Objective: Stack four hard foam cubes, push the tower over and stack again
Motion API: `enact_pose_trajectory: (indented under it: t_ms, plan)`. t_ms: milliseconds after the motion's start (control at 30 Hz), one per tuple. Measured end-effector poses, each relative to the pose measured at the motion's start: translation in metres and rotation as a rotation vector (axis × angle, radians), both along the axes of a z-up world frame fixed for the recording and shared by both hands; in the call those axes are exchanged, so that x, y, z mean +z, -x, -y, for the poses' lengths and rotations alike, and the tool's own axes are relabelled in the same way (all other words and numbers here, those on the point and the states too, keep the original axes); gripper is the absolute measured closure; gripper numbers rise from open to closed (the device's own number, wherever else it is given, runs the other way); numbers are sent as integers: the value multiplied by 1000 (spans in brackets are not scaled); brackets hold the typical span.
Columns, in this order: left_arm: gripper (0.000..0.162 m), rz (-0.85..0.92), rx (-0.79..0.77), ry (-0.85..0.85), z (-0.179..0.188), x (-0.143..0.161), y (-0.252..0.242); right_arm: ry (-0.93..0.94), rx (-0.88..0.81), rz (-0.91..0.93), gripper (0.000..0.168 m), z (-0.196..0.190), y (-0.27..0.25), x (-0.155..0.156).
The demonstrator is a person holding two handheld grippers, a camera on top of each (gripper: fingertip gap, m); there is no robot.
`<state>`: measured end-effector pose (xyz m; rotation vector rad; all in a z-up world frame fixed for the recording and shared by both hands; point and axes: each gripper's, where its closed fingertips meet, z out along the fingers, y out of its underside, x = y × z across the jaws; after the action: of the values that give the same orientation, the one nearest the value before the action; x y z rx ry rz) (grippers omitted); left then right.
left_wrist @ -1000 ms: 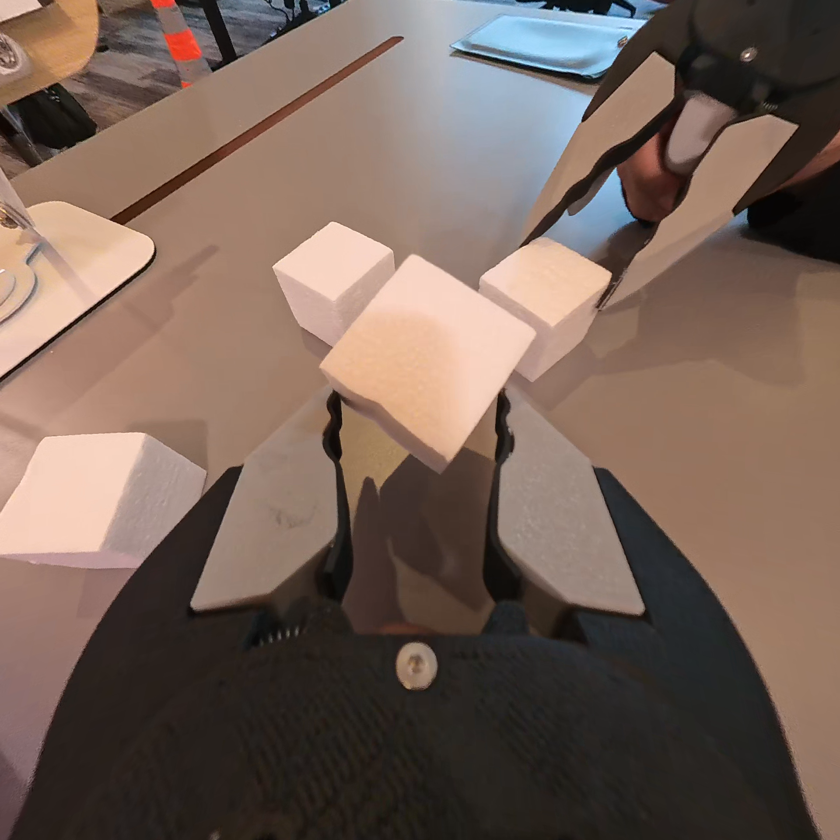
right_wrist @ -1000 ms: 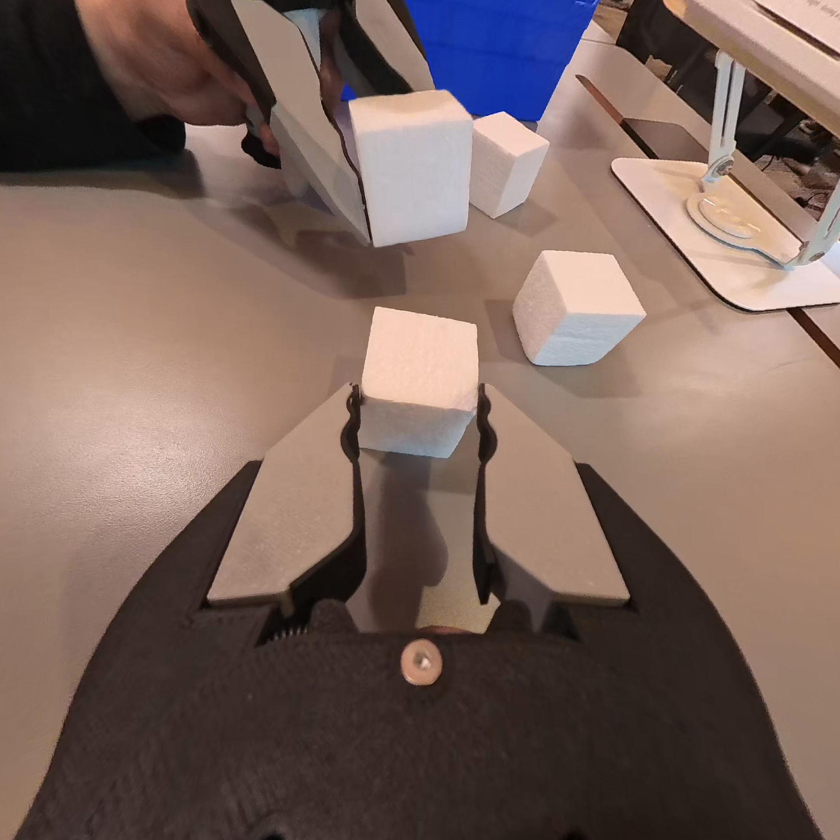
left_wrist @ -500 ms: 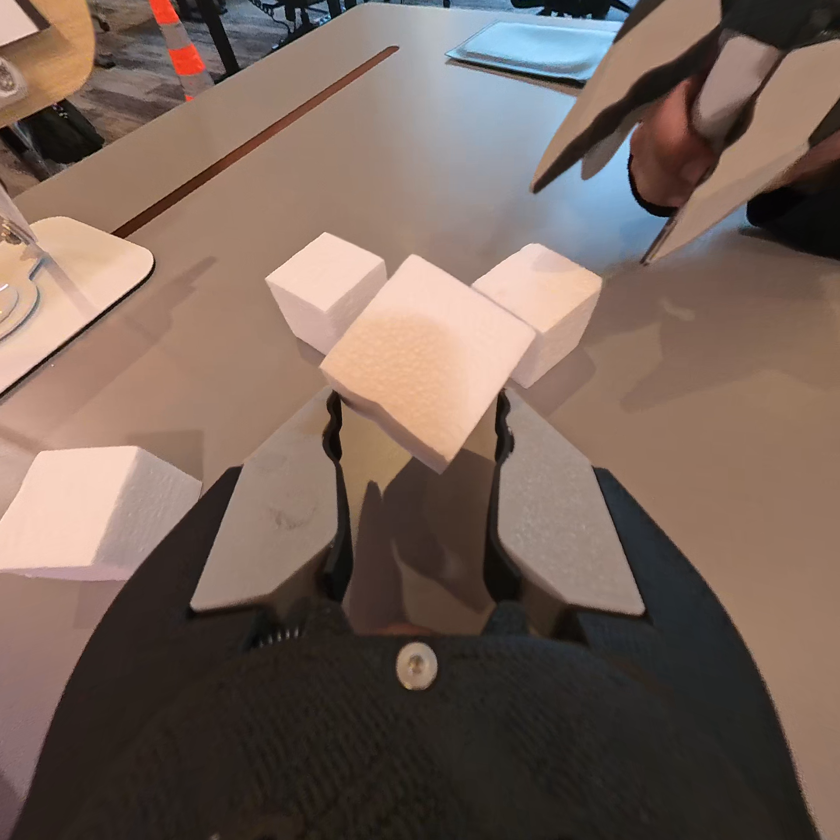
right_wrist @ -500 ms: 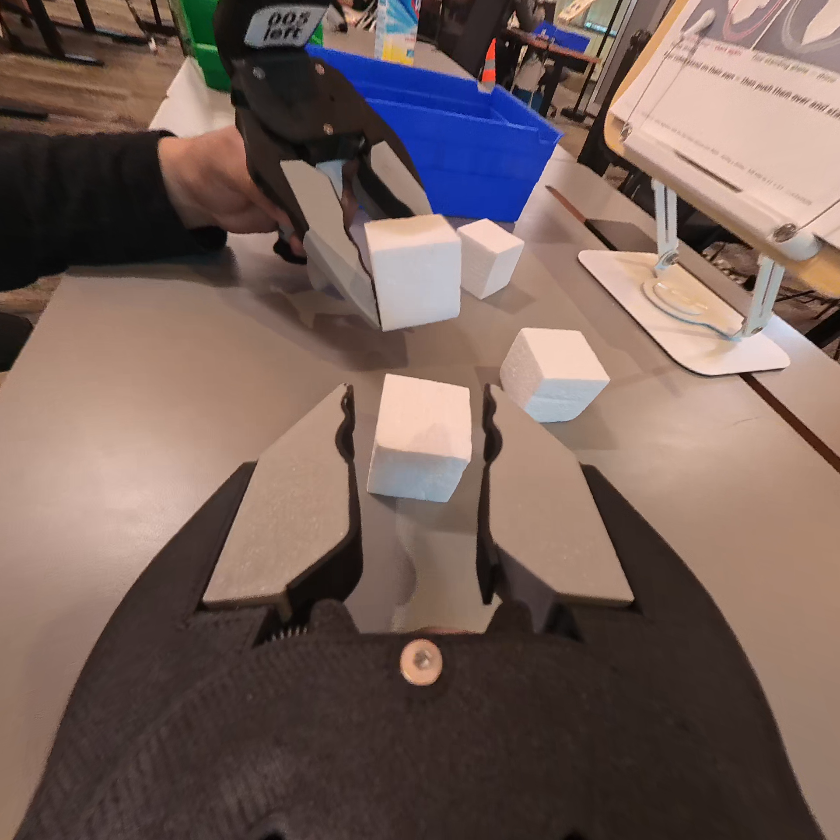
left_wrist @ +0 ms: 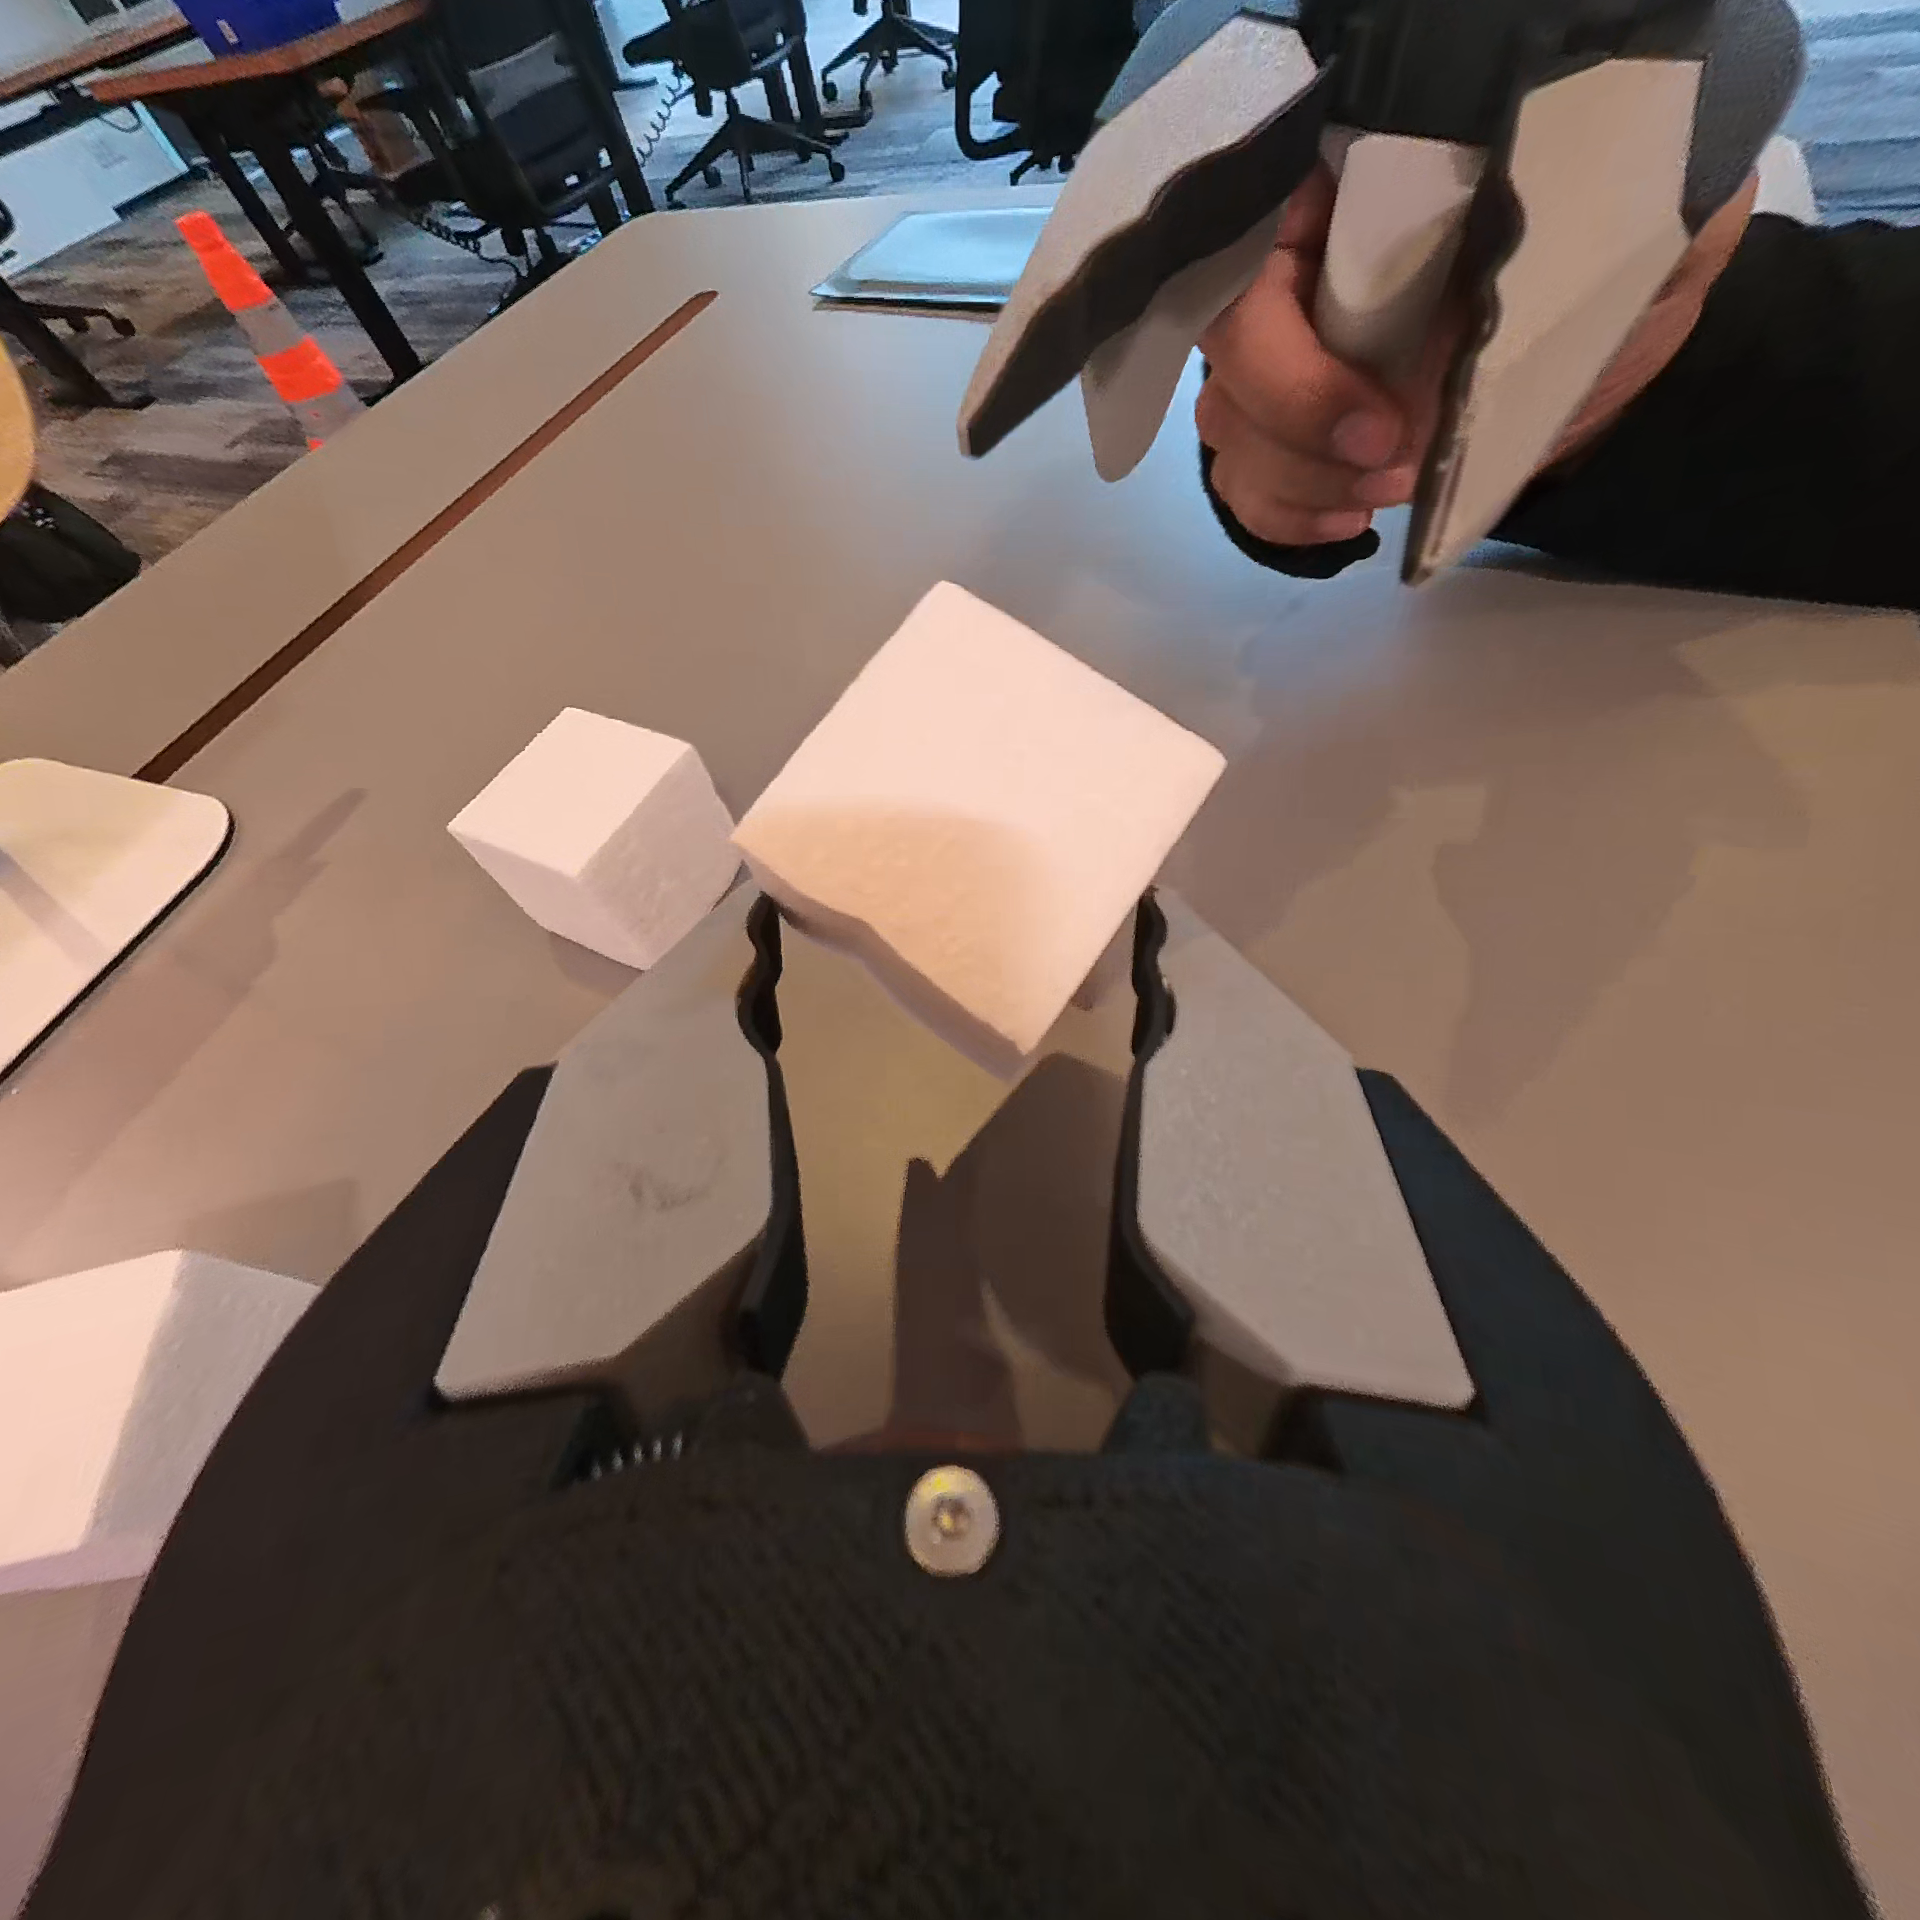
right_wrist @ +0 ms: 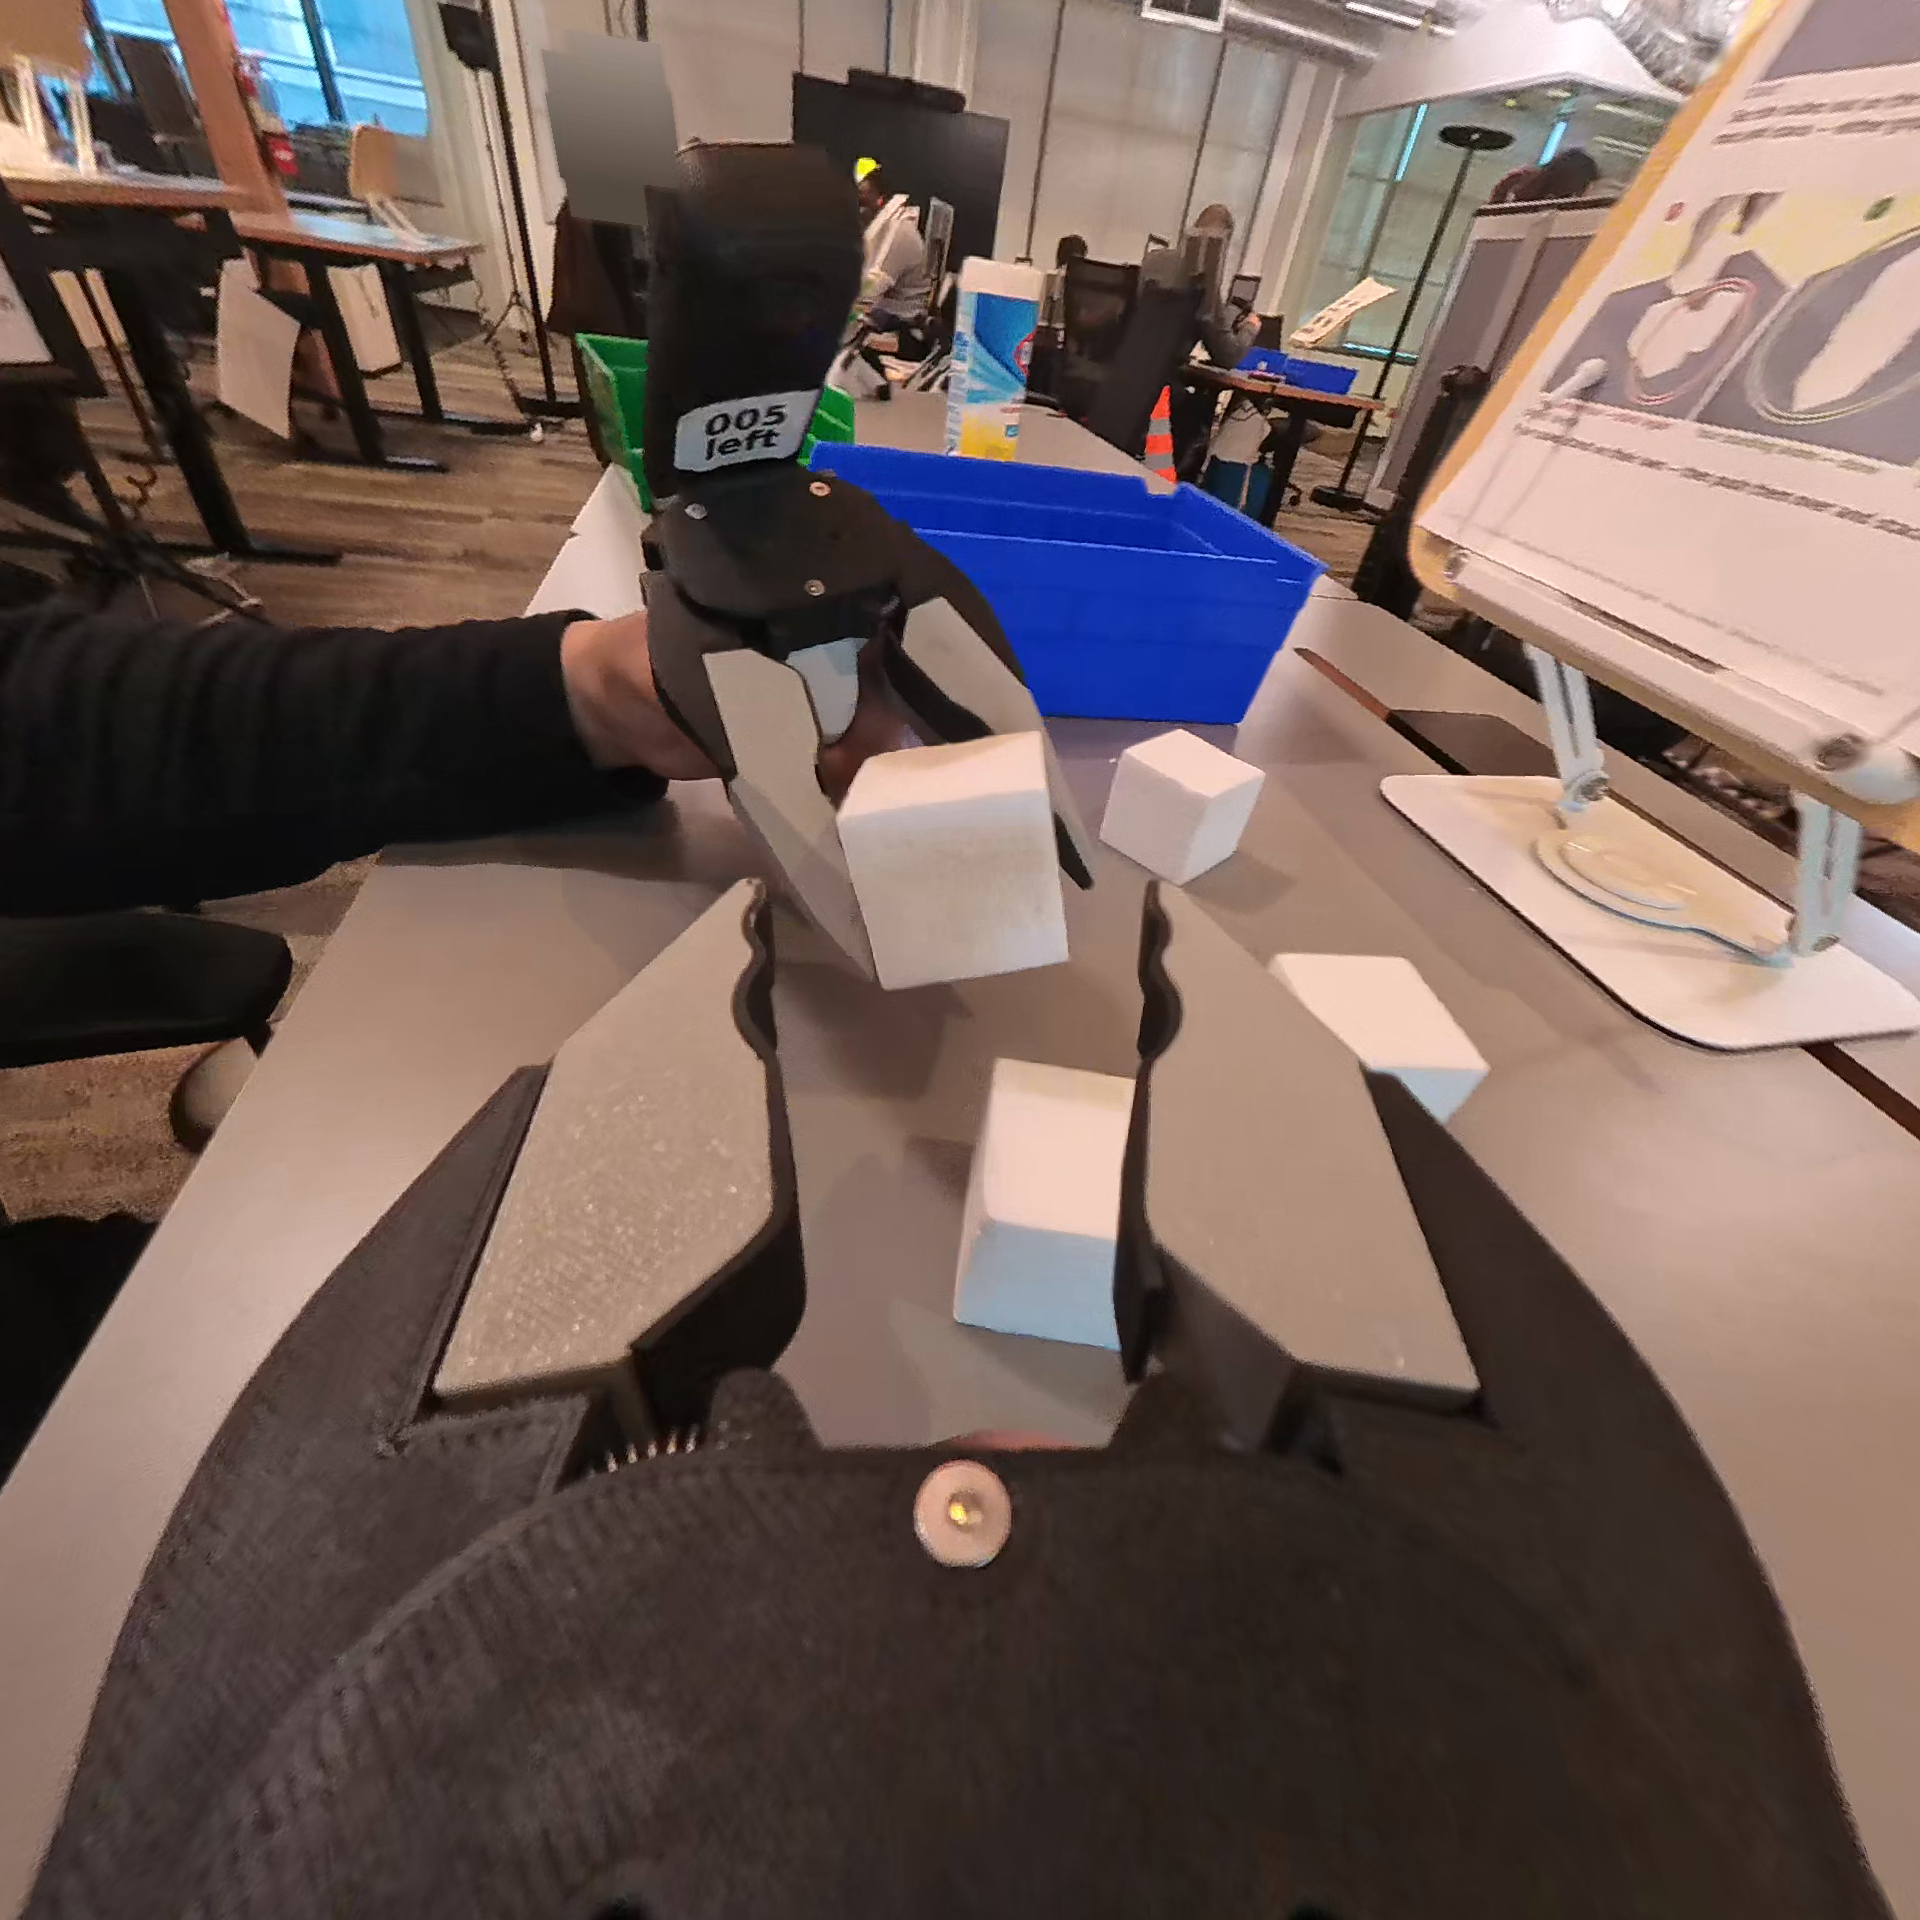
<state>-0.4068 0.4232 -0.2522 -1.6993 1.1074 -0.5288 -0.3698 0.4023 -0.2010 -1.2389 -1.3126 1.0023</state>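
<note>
White foam: our left gripper clamps a tilted held cube above the grey table. Our right gripper hangs spread and empty, seemingly over a lone cube; two others rest toward the table's stand-side edge.

Left wrist view: a cube is cut off by the left edge. Right wrist view: a finger partly hides two cubes; stand board cropped.
</note>
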Motion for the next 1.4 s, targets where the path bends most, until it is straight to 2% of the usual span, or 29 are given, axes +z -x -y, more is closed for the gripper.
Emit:
enact_pose_trajectory:
  t_ms: [167,533,700,1033,1167,1400]
  plan:
    - [95,-14,-35,-9,6,-1,-7,-44,31,10,100,17,13,2]
    - [95,-54,-105,-27,20,-6,-20,-126,-56,123,103,12,30,-19]
    - [95,-81,-73,-32,15,-9,-17,-171,-56,158,118,14,31,-24]
    - [103,-67,-67,-33,15,-5,-14,-107,-60,89,119,8,23,-13]
    - [103,-77,-84,-7,19,-10,-16,-132,-20,112,108,17,29,-19]
    - [103,-89,-113,-41,23,-10,-21,-170,-35,150,115,17,30,-24]
